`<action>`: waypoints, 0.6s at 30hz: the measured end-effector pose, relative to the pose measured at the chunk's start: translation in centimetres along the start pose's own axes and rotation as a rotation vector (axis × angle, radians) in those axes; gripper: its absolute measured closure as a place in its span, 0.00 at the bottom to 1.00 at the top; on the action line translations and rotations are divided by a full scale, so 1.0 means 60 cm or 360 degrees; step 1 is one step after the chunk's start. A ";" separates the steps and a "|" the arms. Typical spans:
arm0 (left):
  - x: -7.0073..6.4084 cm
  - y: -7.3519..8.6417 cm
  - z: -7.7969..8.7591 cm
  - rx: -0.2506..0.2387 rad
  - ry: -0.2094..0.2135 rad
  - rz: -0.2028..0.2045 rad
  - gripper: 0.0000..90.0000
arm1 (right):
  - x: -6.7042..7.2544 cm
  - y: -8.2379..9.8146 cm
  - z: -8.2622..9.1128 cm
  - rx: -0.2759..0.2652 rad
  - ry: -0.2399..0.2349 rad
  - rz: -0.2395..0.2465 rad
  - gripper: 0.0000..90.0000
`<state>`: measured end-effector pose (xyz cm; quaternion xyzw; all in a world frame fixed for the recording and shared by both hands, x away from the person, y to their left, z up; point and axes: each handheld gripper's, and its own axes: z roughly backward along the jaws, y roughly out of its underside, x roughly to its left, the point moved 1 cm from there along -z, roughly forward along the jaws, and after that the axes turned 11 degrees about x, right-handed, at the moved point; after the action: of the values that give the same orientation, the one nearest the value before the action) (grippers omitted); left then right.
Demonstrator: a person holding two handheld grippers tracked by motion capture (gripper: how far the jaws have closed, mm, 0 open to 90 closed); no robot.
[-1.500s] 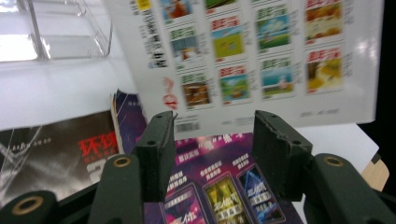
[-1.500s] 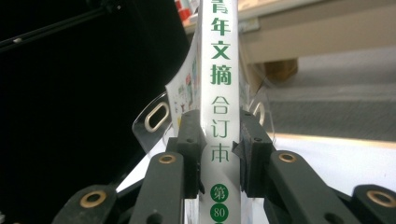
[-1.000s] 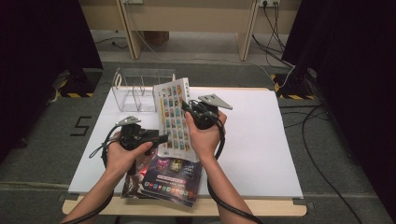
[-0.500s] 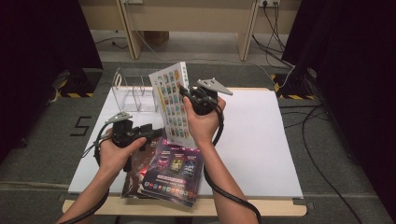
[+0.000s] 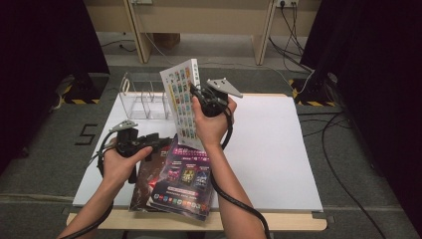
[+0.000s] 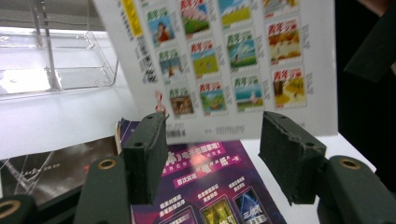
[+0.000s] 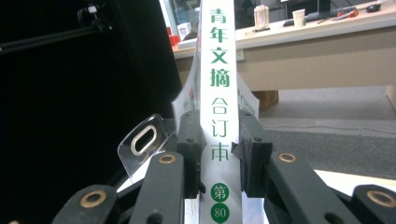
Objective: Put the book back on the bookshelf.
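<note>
Two magazines (image 5: 176,181) lie under my left gripper (image 5: 158,141), jaws wide, nothing between; my right gripper (image 5: 195,93) clamps the white book (image 5: 181,102) by its spine, clear rack (image 5: 144,99) just beyond.

From my seat: high view evenly lit from above, white table (image 5: 268,149) bright, surroundings near black, image soft, grainy. Left gripper view: glare on clear rack (image 6: 56,65) beyond left jaw, near jaws slightly blurred, white book (image 6: 224,65) ahead of jaws sharper. Right gripper view: I see book spine between jaws crisp, bright room beyond, dark left of jaws
</note>
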<state>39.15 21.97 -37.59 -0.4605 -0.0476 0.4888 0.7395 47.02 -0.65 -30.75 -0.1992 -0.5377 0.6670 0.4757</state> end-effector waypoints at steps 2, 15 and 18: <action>-0.008 -0.003 -0.007 0.0007 0.0002 -0.0017 0.45 | 0.007 0.010 -0.003 -0.0004 -0.0002 0.0023 0.82; -0.050 0.000 -0.020 0.0000 0.0006 -0.0133 0.43 | 0.033 0.074 0.052 -0.0042 0.0013 0.0166 0.82; -0.057 0.003 -0.024 0.0017 -0.0012 -0.0164 0.42 | 0.029 0.090 0.067 -0.0029 0.0015 0.0153 0.82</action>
<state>37.97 18.44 -37.23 -0.4517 -0.0715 0.4520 0.7658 40.82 -1.12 -33.84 -0.2321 -0.5313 0.6833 0.4439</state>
